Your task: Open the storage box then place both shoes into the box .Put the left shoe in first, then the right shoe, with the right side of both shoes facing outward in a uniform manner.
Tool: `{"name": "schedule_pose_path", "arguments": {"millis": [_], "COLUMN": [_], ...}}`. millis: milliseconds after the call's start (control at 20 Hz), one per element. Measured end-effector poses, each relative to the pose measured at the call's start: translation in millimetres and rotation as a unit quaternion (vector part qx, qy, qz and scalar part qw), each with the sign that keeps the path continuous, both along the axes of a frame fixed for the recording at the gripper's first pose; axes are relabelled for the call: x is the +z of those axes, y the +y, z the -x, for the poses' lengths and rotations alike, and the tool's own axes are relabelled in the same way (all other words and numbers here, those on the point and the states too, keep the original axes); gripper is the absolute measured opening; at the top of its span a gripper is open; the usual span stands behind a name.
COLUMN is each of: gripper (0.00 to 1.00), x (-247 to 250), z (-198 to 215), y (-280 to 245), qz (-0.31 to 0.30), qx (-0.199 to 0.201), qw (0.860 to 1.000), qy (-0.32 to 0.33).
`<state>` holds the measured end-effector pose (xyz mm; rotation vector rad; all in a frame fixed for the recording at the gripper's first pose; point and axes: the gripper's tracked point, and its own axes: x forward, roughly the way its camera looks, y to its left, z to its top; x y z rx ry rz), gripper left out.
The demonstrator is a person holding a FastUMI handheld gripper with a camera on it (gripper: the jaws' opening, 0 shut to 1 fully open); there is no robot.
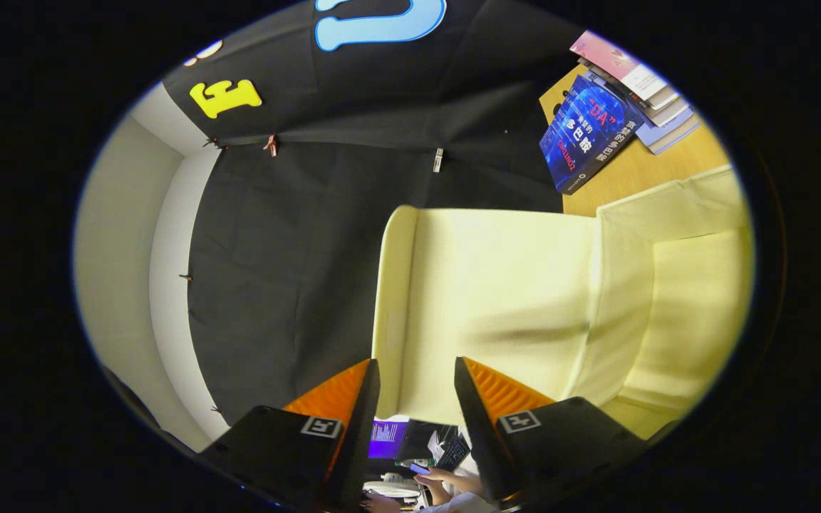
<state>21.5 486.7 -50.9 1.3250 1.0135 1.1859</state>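
Between the fingers [416, 370] of the gripper [416, 388] there is a moderate gap w/ nothing in it; tips apart, holding nothing. Just ahead of the tips sits the storage box [496, 299], pale yellow; the near rounded edge of what looks like its lid/flap lines up approx w/ the gap, prob so the fingers can close on that edge or hook it to open the box. Judgement: step in hand = opening the box, not yet gripped; cannot tell if lid is partly lifted or fully down, fisheye tilt makes it hard to read. Box's right part shows a folded panel, stepped towards the table edge. Box rests on a wooden table [624, 178]; beyond the box, at the table's far part, a stack of books [613, 100] lies well apart from the fingers, top one blue-covered. Behind the box, black cloth wall w/ a few clips, pale wall at the corner beyond it. Below the fingers a person's hands [439, 481] at a keyboard [453, 450], unrelated to task. Shoes: can't say where.
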Motion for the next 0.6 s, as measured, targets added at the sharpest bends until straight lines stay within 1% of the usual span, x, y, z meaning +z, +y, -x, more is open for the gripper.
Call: {"name": "schedule_pose_path", "arguments": {"millis": [50,100,250,400,500,550,600], "gripper": [0.78,0.82,0.82,0.82,0.82,0.82,0.82], "x": [-2,-4,-15,-36,-61,-78,-95], "z": [-5,-9,-16,-16,-11,-7,-2], "y": [-7,-16,-43,-86,-113,-129,-146], "qz": [0.003,0.006,0.035,0.084,0.136,0.170,0.208], "qx": [-0.011,-0.020,-0.041,-0.069,-0.077,-0.079,-0.075], "qw": [1.000,1.000,0.998,0.992,0.984,0.976,0.965], "qy": [-0.003,-0.006,-0.022,-0.058,-0.091,-0.114,-0.140]}}
